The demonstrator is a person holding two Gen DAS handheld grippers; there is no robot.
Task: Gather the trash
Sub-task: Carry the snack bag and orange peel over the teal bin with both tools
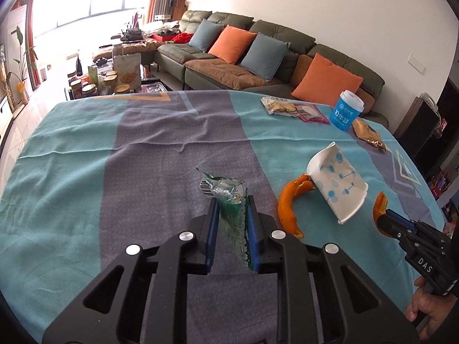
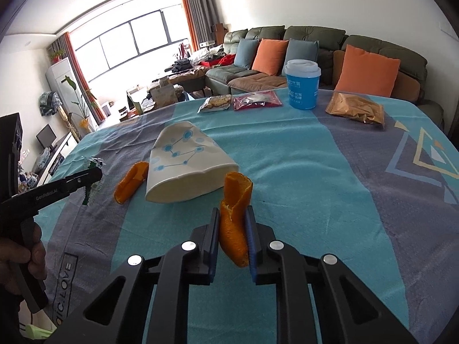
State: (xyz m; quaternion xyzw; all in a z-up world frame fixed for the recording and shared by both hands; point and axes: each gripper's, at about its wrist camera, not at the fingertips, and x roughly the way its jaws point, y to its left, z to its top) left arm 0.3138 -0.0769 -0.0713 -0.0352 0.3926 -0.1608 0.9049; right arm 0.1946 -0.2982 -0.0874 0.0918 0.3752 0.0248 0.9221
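Left wrist view, everything placed against the crushed paper cup (image 1: 335, 183).

Spread beneath: striped tablecloth (image 1: 143, 157), soft and wrinkled, likely to drag if a pad scrapes it.

Cup itself: on its side, squashed flat, mouth toward the camera. Looks light, thin-walled and springy. Too broad to span, so best pinched across the flattened rim or along a crease.

Beyond the cup, toward the sofa (image 1: 258, 57): blue lidded cup (image 1: 345, 110) standing upright, snack packets (image 1: 292, 109) beside it. Cannot tell whether full or empty, so weight stays unjudged.

Touching the crushed cup's left edge: long orange peel (image 1: 287, 209), curved, leathery and limp, probably a little waxy. Best taken at mid-length, across the narrow width.

Further left of the cup, past that peel: green foil wrapper (image 1: 226, 189), clamped between the blue pads of the left gripper (image 1: 232, 200). Weighs almost nothing, crinkles, slides easily. Grip sits on the lower body, torn top sticking out free. Cannot tell whether clear of the cloth.

Just right of the cup's rim: short orange peel (image 1: 380, 203), clenched in the right gripper (image 1: 384, 215). Right wrist view confirms: stands upright, squeezed by both pads near its lower half, curled top free above. Soft enough to bruise, hardly to break.
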